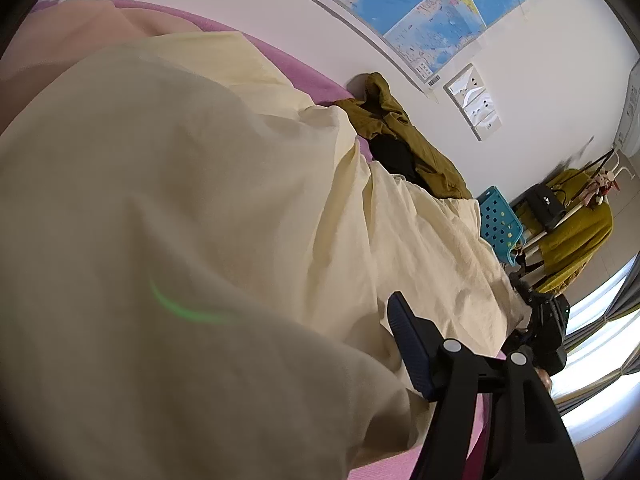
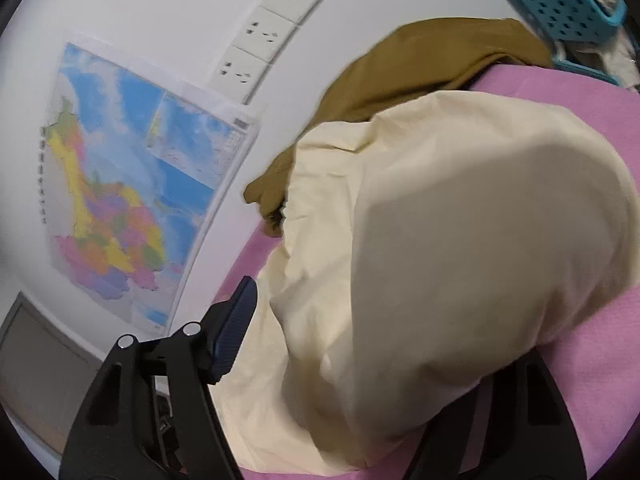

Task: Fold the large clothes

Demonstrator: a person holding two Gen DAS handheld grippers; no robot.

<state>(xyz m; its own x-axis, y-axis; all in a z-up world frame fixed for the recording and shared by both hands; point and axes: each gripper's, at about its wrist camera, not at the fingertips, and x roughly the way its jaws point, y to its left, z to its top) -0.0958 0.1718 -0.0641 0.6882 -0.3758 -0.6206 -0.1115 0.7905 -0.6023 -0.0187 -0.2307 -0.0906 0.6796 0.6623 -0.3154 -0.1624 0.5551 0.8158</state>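
A large cream-yellow garment (image 1: 200, 220) lies bunched over the pink bed cover (image 1: 288, 68). In the left wrist view only the right finger (image 1: 408, 344) of my left gripper shows; the cloth drapes over the other one, so the gripper looks shut on a fold. In the right wrist view the same cream garment (image 2: 460, 240) covers the right finger; the left finger (image 2: 236, 320) shows beside the cloth, which fills the gap between the fingers. My right gripper also shows at the far end of the cloth in the left wrist view (image 1: 548, 320).
An olive-brown garment (image 1: 400, 136) with something black lies by the wall; it also shows in the right wrist view (image 2: 420, 68). A teal perforated basket (image 1: 500, 224) stands past the bed. Wall maps (image 2: 120, 184), sockets (image 2: 256, 48) and a clothes rack (image 1: 576, 216) are near.
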